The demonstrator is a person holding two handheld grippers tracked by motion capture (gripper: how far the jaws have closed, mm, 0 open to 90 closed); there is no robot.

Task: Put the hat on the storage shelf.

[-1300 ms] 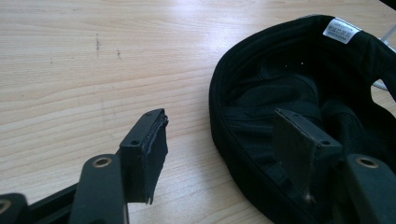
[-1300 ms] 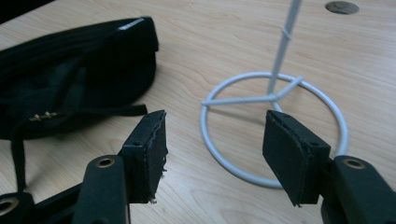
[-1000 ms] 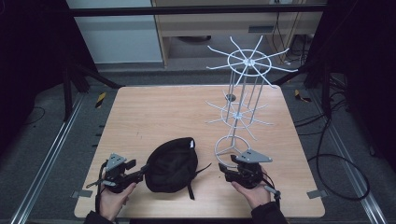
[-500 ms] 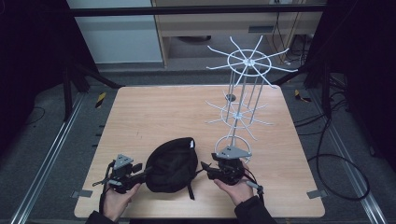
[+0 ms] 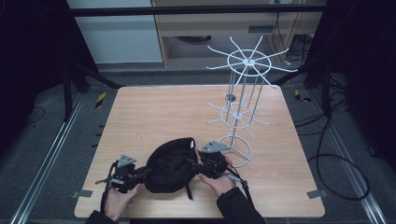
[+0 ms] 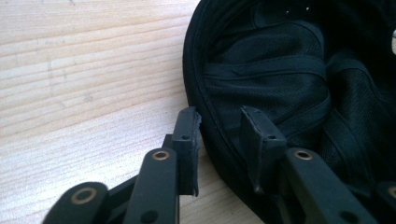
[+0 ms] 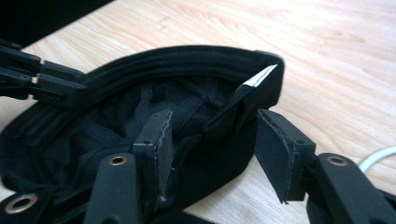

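1. We have the black cap (image 5: pixel 169 165) lying opening-up at the near edge of the table (image 5: pixel 154 112), between our two hands, so both grippers can get at its rim from opposite sides.
2. On the left, our left gripper (image 5: pixel 140 173) comes in low and nearly level, which lets one jaw slip inside the cap and the other stay outside on the wood.
3. In the left gripper view its jaws straddle the cap's (image 6: pixel 299 93) rim: the left pad (image 6: pixel 187 140) sits outside, the right pad (image 6: pixel 256 135) over the mesh lining. They have just been closing with the rim between them, but a gap still shows on both sides, so we judge them not yet clamped.
4. Moving right, our right gripper (image 5: pixel 192 164) meets the cap's opposite edge, close to the stand's base ring.
5. In the right gripper view its jaws stand well apart around the cap's (image 7: pixel 187 60) edge by the white tag (image 7: pixel 259 76). The left pad (image 7: pixel 156 144) is inside on the lining, the right pad (image 7: pixel 275 149) outside and clear of the fabric: nothing gripped.
6. At the far right stands the white wire stand (image 5: pixel 246 100), upright, its arms bare; we judge the cap is being taken up by both sides to hang it there.
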